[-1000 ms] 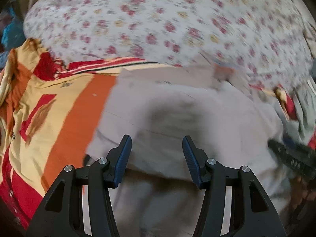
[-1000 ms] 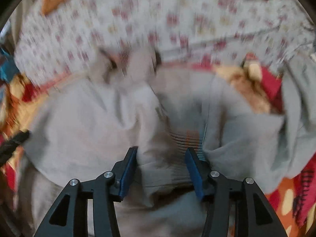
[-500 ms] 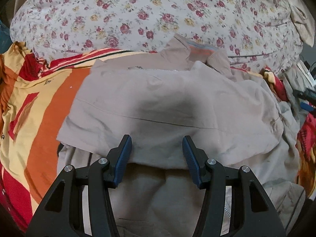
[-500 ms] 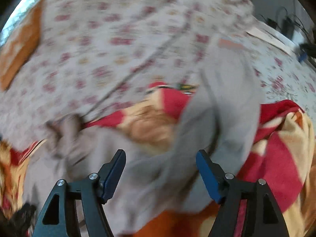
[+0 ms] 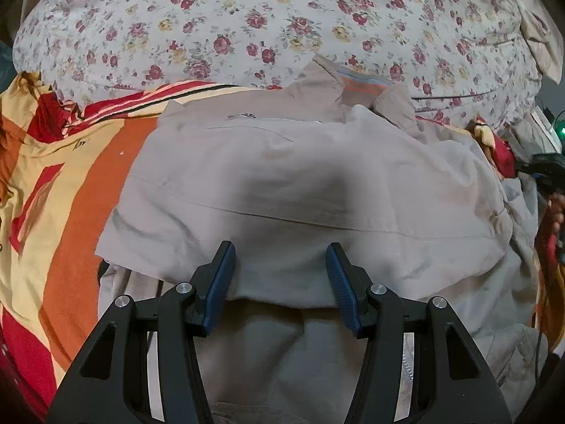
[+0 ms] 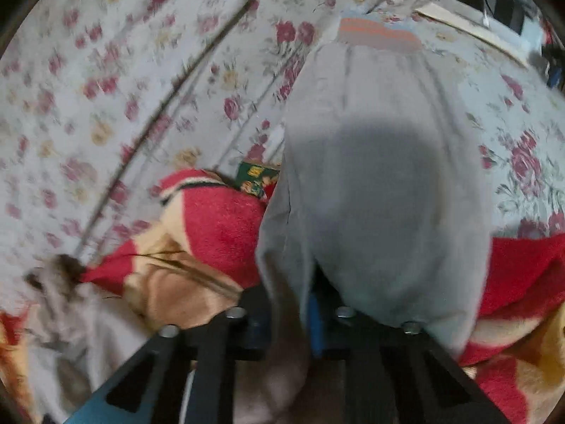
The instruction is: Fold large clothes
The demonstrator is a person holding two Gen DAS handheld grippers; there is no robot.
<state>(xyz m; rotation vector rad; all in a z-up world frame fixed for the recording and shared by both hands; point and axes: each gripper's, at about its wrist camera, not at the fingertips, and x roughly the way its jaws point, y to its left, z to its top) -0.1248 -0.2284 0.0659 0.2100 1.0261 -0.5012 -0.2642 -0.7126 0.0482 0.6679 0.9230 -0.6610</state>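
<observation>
A beige-grey jacket (image 5: 300,183) lies on the bed, its collar (image 5: 360,84) at the far side and one part folded across the body. My left gripper (image 5: 280,251) hovers open over the near edge of that fold, with nothing between its fingers. In the right wrist view the jacket's grey sleeve (image 6: 381,176) stretches away to an orange-striped cuff (image 6: 374,35). My right gripper (image 6: 291,304) is closing its jaws on the sleeve's near end; the fabric is pinched between them and drapes over the right finger.
A red, orange and cream blanket (image 5: 70,194) lies under the jacket and shows beside the sleeve (image 6: 219,226). A floral sheet (image 5: 247,17) covers the bed beyond. A hand (image 5: 556,212) shows at the right edge. Cables and small devices (image 6: 508,3) lie at the far right.
My right gripper left the jacket's body, swung over to the sleeve with wide jaws, and has now closed on it. The left gripper stayed put, still open.
</observation>
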